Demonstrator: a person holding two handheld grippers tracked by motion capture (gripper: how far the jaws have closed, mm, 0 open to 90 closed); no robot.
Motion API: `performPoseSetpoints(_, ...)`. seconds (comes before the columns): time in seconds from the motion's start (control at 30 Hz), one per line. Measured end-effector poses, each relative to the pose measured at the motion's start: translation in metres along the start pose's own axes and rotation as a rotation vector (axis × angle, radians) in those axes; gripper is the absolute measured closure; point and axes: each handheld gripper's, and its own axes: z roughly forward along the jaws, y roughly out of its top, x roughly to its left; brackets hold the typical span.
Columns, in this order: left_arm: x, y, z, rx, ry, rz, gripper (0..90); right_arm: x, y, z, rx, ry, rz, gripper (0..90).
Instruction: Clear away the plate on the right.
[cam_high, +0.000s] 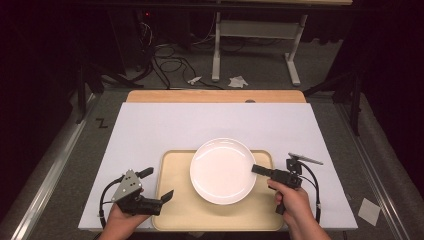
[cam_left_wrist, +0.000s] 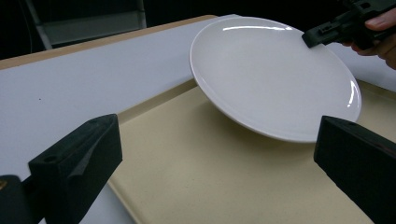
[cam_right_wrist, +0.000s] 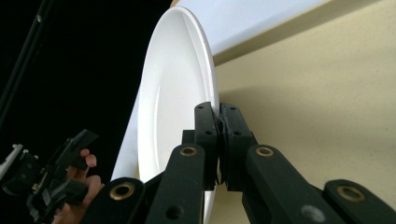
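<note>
High view: a round, glossy white plate (cam_high: 222, 170) sits over a flat beige tray (cam_high: 172, 217) on the bench (cam_high: 150, 125). The right gripper (cam_high: 256, 169) pinches its rim, lifting it tilted. The left gripper (cam_high: 156, 184) hangs open beside the tray.

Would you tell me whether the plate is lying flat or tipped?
Tipped: the right tongs pinch the plate's rim, lifting it off the tray.
</note>
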Motion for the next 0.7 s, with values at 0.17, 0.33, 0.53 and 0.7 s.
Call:
performPoseSetpoints(0.17,0.0000,0.0002,-0.0006,-0.002,-0.001,0.000,1.8,0.0009,-0.0026,0.0046,0.023,-0.011,-0.012,88.8)
performPoseSetpoints(0.33,0.0004,0.0003,-0.0008,-0.002,0.000,0.000,1.8,0.0026,-0.0057,0.0083,0.039,-0.022,-0.027,88.8)
performPoseSetpoints(0.53,0.0001,0.0005,-0.0009,-0.005,-0.001,0.000,1.8,0.0027,-0.0080,0.0093,0.050,-0.037,-0.040,88.8)
performPoseSetpoints(0.7,-0.0001,0.0005,-0.0008,-0.003,-0.002,0.002,1.8,0.0020,-0.0100,0.0111,0.064,-0.048,-0.045,88.8)
